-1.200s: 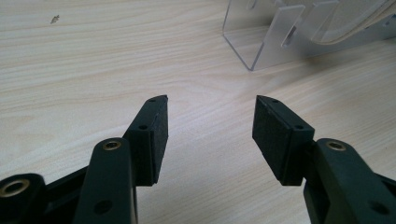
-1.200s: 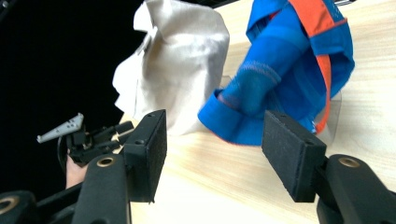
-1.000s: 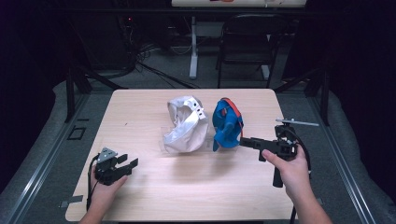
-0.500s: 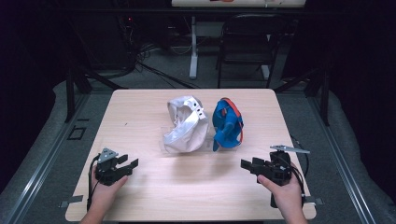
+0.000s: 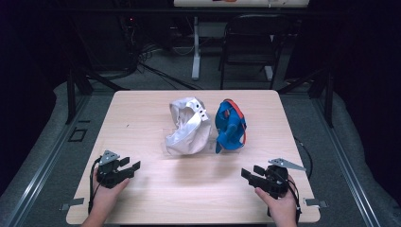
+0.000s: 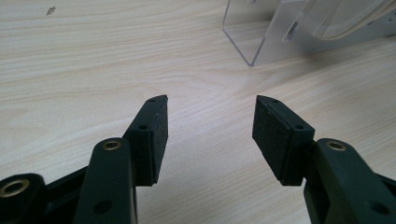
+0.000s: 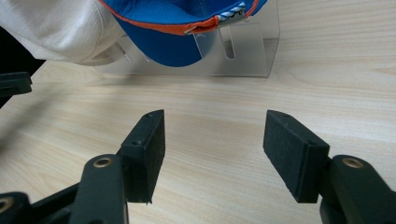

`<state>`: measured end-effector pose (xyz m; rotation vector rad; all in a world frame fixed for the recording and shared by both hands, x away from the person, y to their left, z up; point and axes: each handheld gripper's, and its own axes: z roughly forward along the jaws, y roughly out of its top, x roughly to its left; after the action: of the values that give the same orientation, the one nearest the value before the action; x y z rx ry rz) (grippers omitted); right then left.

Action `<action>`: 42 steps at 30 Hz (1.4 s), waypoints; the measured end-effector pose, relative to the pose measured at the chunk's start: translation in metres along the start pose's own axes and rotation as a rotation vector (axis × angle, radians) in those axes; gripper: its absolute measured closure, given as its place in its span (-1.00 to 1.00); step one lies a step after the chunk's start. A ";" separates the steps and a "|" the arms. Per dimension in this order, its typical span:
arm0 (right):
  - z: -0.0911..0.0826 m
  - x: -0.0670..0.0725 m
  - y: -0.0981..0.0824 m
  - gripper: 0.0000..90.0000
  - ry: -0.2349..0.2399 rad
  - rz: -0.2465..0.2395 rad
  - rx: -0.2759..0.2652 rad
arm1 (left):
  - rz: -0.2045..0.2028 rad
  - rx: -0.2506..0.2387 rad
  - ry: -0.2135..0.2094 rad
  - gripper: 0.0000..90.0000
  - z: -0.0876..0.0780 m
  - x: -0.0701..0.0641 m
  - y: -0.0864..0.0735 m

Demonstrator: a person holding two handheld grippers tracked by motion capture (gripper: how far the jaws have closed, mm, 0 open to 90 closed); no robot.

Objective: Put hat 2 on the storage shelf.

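While both tools are held low over the near edge of the pale, wood-grained table [image 5: 142, 123], nothing is gripped, so the work with the caps is judged either finished or not yet begun; which of the two cannot be told. The left gripper [image 5: 133, 166], black and two-jawed with a grey three-cornered plate on top, is held in the person's left hand [image 5: 105, 191] at the near left; its jaws are spread wide over bare wood, and flat, matte rubber-like pads [image 6: 159, 135] are seen on their inner faces. The right gripper [image 5: 248, 174], of the same build, is held in the right hand [image 5: 279, 204] at the near right, its jaws likewise spread apart and empty.

Farther back, near the table's middle, two caps are seen side by side on a clear acrylic stand [image 7: 247, 51], a bent transparent sheet with slots cut in it. The blue fabric cap with orange trim [image 5: 230, 126] is placed on the right; its cloth looks smooth and its brim edge is piped in orange. The off-white cloth cap [image 5: 187, 126] is set just beside it on the left, soft and creased, with a strap at its back. Both caps are well apart from the grippers.

Beyond the table, a dark folding chair [image 5: 248, 52] and loose cables [image 5: 142, 61] are seen on the grey floor.
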<state>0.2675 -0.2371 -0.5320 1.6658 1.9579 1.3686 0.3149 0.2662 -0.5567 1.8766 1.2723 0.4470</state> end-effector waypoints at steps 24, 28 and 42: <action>0.013 -0.008 -0.016 -0.13 -0.019 -0.013 -0.026 | 0.018 0.024 -0.018 0.03 0.006 -0.004 -0.002; 0.015 -0.008 -0.016 -0.13 -0.024 -0.028 -0.017 | 0.018 0.023 -0.017 0.02 0.008 -0.005 -0.002; 0.013 -0.020 -0.016 -0.13 -0.058 0.004 -0.040 | 0.041 0.020 -0.033 0.02 0.010 -0.014 0.000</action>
<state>0.2728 -0.2463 -0.5585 1.6728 1.8843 1.3363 0.3154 0.2496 -0.5605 1.9220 1.2223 0.4246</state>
